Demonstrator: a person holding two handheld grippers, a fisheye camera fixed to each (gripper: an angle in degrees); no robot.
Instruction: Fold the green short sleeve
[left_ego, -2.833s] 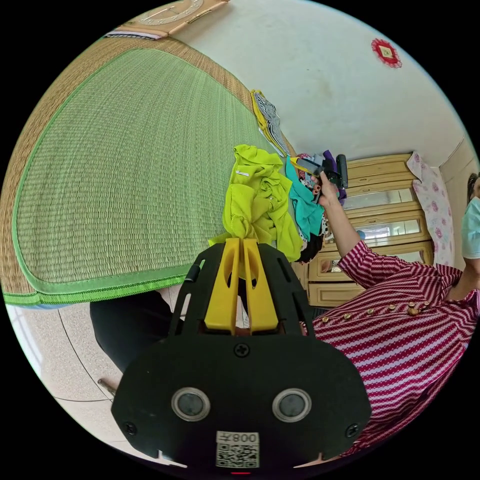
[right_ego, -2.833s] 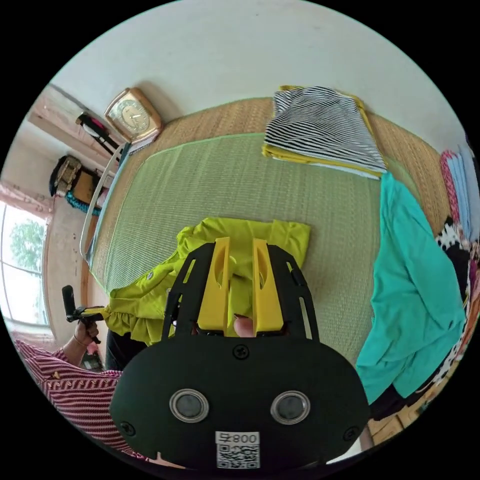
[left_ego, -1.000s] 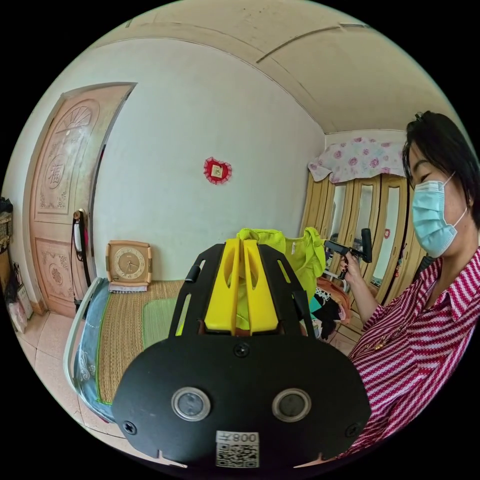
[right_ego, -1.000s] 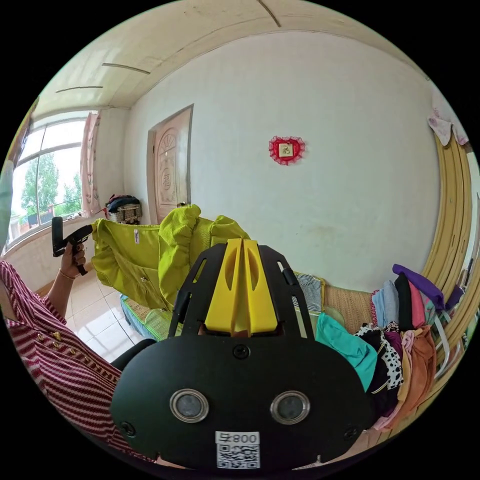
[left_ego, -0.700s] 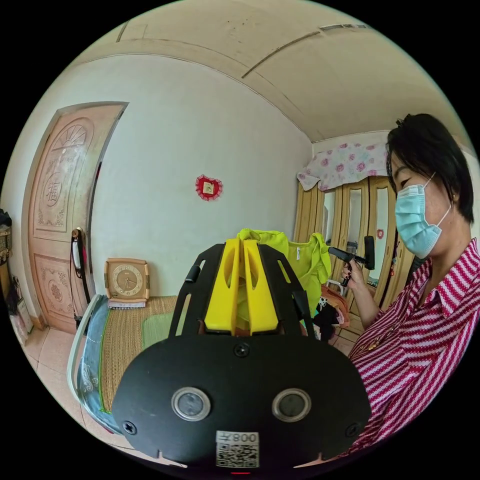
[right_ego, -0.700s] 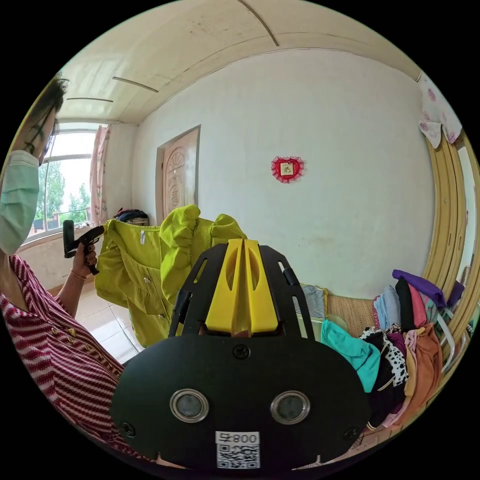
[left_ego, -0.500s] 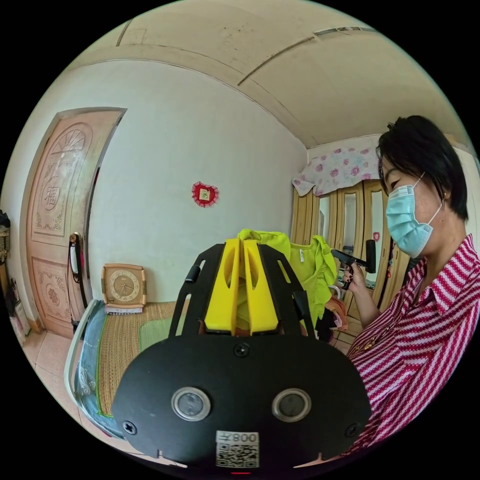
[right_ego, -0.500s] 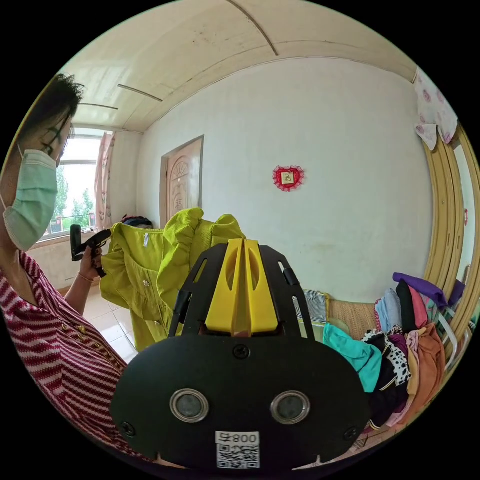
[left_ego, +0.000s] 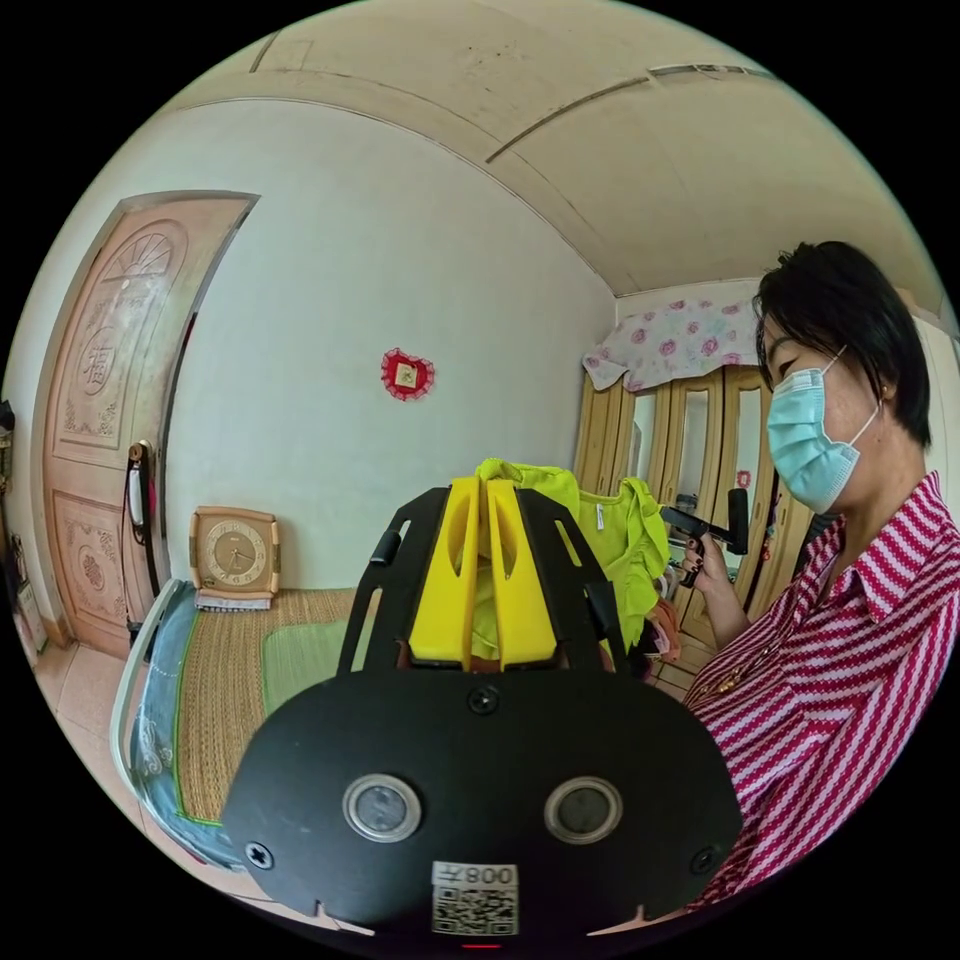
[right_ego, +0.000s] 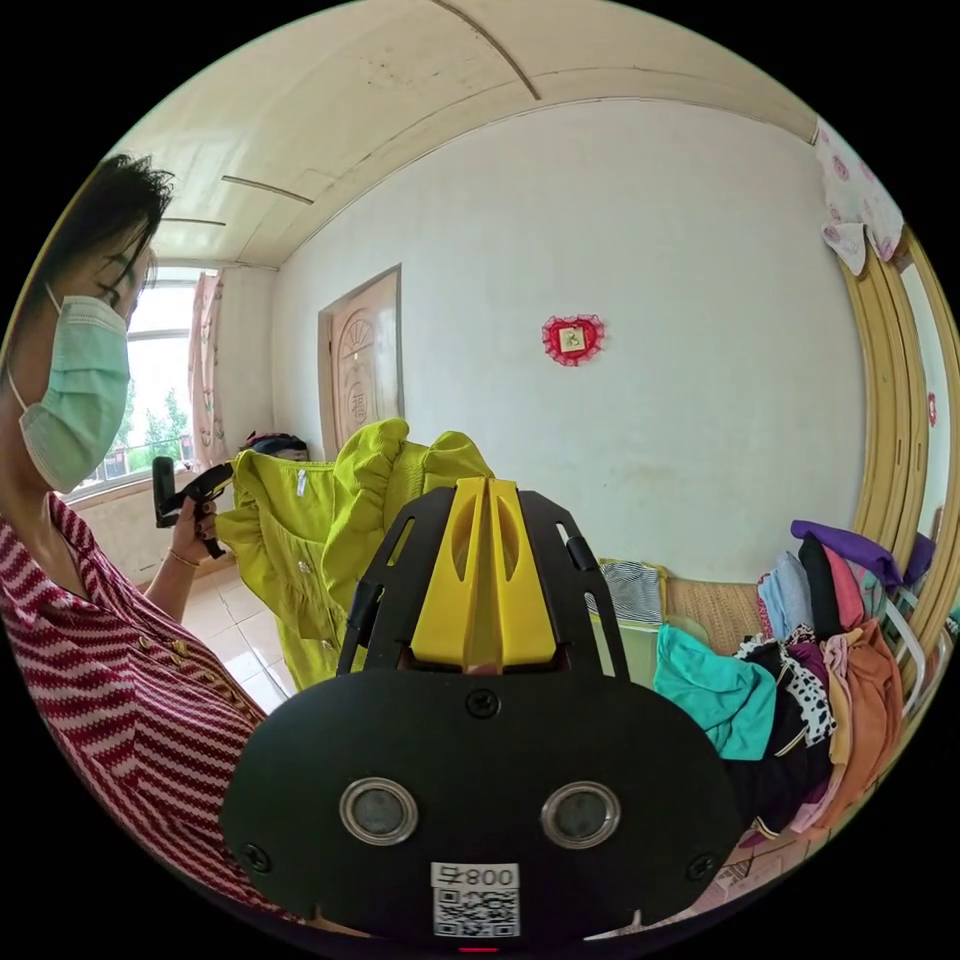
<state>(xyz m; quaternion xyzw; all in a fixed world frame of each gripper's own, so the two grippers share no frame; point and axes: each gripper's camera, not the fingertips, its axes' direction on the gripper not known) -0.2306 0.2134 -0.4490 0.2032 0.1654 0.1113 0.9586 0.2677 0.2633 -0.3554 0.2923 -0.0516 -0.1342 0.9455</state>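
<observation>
A lime-green short-sleeved top (right_ego: 300, 560) hangs in the air in front of a person, stretched between both grippers. In the left gripper view my left gripper (left_ego: 486, 487) is shut on one shoulder of the green top (left_ego: 610, 545); the right gripper (left_ego: 700, 525) shows beyond it in the person's hand. In the right gripper view my right gripper (right_ego: 487, 485) is shut on the other shoulder, whose ruffled sleeve bunches above the jaws. The left gripper (right_ego: 190, 495) holds the far shoulder at the left.
A bed with a green woven mat (left_ego: 290, 655) lies below, with a wall clock (left_ego: 234, 552) leaning at its head. Folded striped clothes (right_ego: 630, 592) and a heap of mixed garments (right_ego: 800, 680) lie at the bed's other end. A wooden wardrobe (left_ego: 690, 450) and a door (left_ego: 100, 400) stand beyond.
The green top has been lifted off the bed mat and now hangs spread in the air. The right gripper, open 2.8 s ago, is now shut on it.
</observation>
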